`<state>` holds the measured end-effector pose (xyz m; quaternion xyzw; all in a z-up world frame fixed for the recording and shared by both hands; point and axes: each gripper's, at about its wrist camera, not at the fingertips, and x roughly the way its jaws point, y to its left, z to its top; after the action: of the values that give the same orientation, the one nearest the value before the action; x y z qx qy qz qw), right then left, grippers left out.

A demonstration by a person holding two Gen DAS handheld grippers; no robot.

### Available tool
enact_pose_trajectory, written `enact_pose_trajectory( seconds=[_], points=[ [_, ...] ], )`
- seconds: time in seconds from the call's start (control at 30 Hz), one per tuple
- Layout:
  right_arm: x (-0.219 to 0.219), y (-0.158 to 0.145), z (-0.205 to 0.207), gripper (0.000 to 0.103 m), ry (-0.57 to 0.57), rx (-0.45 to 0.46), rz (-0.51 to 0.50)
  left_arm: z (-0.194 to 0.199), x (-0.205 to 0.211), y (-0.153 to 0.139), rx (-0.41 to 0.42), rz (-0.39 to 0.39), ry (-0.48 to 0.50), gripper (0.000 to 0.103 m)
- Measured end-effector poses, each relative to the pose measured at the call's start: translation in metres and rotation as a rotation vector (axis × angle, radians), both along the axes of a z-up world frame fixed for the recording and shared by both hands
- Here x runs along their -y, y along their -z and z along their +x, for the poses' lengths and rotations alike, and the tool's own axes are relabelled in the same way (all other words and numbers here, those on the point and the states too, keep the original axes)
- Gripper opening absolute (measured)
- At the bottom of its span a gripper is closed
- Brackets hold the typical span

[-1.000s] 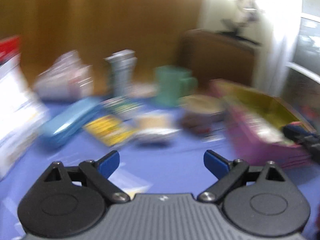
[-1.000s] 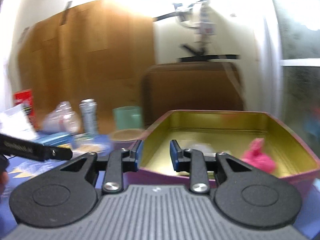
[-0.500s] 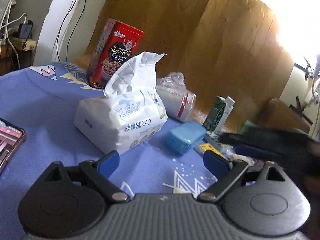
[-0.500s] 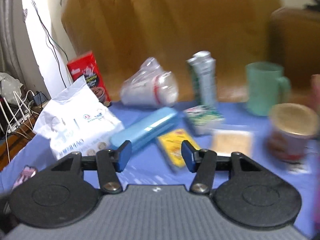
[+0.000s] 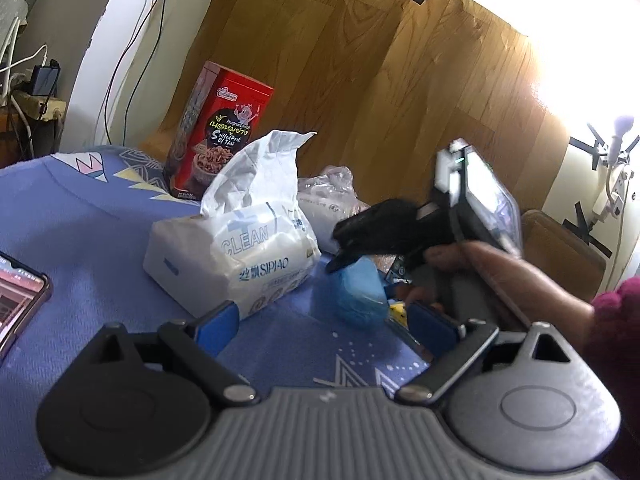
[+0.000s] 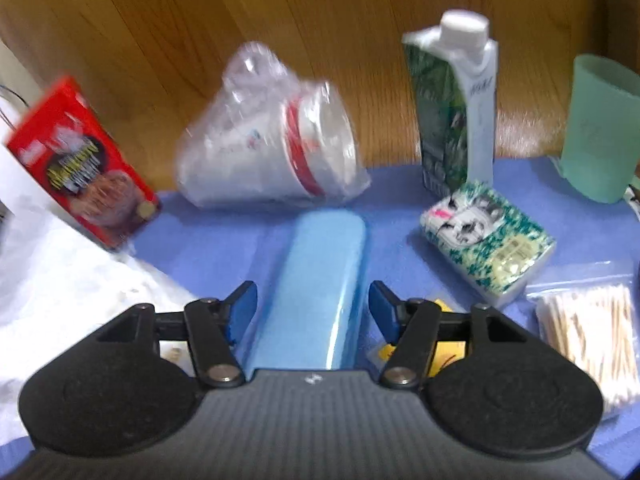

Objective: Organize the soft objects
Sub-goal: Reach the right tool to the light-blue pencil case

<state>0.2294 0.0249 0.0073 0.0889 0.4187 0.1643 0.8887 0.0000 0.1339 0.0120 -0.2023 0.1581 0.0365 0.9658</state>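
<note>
A long light-blue case (image 6: 320, 280) lies on the blue cloth, and my right gripper (image 6: 312, 310) is open with one finger on each side of it, not closed on it. The same case (image 5: 358, 292) shows in the left wrist view, under the right gripper (image 5: 348, 248) held by a hand. A white tissue pack (image 5: 240, 240) lies ahead of my left gripper (image 5: 324, 324), which is open and empty just above the cloth. The pack's edge (image 6: 60, 272) shows at the left of the right wrist view.
A red snack box (image 5: 218, 132), a bagged stack of paper cups (image 6: 276, 132), a green-white carton (image 6: 452, 112), a green mug (image 6: 596, 128), a small patterned tissue packet (image 6: 486, 236), a bag of cotton swabs (image 6: 588, 328). A phone (image 5: 16, 300) lies at the left.
My right gripper has swung left from the tin, opened wider and come down around the blue case. My left gripper has turned left toward the tissue pack and stayed open.
</note>
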Motion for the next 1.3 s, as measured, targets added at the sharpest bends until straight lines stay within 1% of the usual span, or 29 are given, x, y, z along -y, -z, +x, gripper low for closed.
enact_pose_trajectory(
  seconds=[0.03, 0.07, 0.1, 0.13, 0.37, 0.43, 0.53, 0.63, 0.7, 0.83, 0.9, 0.97, 1.03, 1.07, 1.13, 1.23, 1.3],
  points=[
    [-0.005, 0.005, 0.003, 0.064, -0.009, -0.015, -0.027, 0.001, -0.001, 0.0, -0.001, -0.006, 0.001, 0.095],
    [-0.01, 0.005, 0.0, 0.063, -0.025, 0.027, -0.066, 0.001, -0.003, 0.001, -0.004, -0.015, -0.001, 0.095],
    [-0.017, 0.007, -0.003, 0.059, -0.058, 0.047, -0.118, 0.002, -0.004, 0.001, -0.005, -0.022, -0.004, 0.095],
    [-0.02, 0.007, -0.009, 0.057, -0.087, 0.073, -0.151, 0.002, -0.005, 0.001, -0.005, -0.028, -0.003, 0.095],
    [-0.001, 0.005, -0.046, 0.056, -0.24, 0.125, -0.183, 0.001, -0.01, 0.002, 0.0, -0.053, -0.021, 0.095],
    [0.008, 0.006, -0.062, 0.056, -0.332, 0.148, -0.208, 0.001, -0.01, 0.002, -0.004, -0.056, -0.023, 0.095],
    [0.029, 0.007, -0.085, 0.056, -0.452, 0.169, -0.203, 0.001, -0.009, 0.002, -0.01, -0.048, -0.026, 0.095],
    [0.053, 0.009, -0.106, 0.056, -0.511, 0.185, -0.197, 0.006, -0.004, 0.002, -0.035, -0.029, -0.004, 0.096],
    [0.068, 0.009, -0.119, 0.056, -0.526, 0.197, -0.196, 0.012, 0.001, 0.003, -0.064, -0.008, 0.031, 0.098],
    [0.104, 0.013, -0.156, 0.056, -0.533, 0.236, -0.197, 0.026, 0.019, 0.006, -0.133, 0.068, 0.152, 0.099],
    [0.118, 0.016, -0.178, 0.056, -0.505, 0.25, -0.187, 0.032, 0.032, 0.006, -0.161, 0.126, 0.209, 0.099],
    [0.13, 0.021, -0.195, 0.057, -0.466, 0.26, -0.164, 0.036, 0.042, 0.008, -0.188, 0.166, 0.258, 0.099],
    [0.143, 0.026, -0.214, 0.064, -0.425, 0.282, -0.145, 0.037, 0.048, 0.01, -0.219, 0.178, 0.307, 0.099],
    [0.147, 0.027, -0.221, 0.068, -0.41, 0.29, -0.134, 0.038, 0.05, 0.01, -0.235, 0.176, 0.325, 0.099],
    [0.156, 0.028, -0.229, 0.071, -0.383, 0.307, -0.118, 0.038, 0.054, 0.011, -0.257, 0.152, 0.332, 0.099],
    [0.169, 0.028, -0.234, 0.074, -0.384, 0.322, -0.095, 0.033, 0.053, 0.01, -0.281, 0.034, 0.346, 0.099],
    [0.178, 0.029, -0.237, 0.074, -0.397, 0.321, -0.082, 0.029, 0.056, 0.008, -0.292, -0.024, 0.365, 0.099]
  ],
)
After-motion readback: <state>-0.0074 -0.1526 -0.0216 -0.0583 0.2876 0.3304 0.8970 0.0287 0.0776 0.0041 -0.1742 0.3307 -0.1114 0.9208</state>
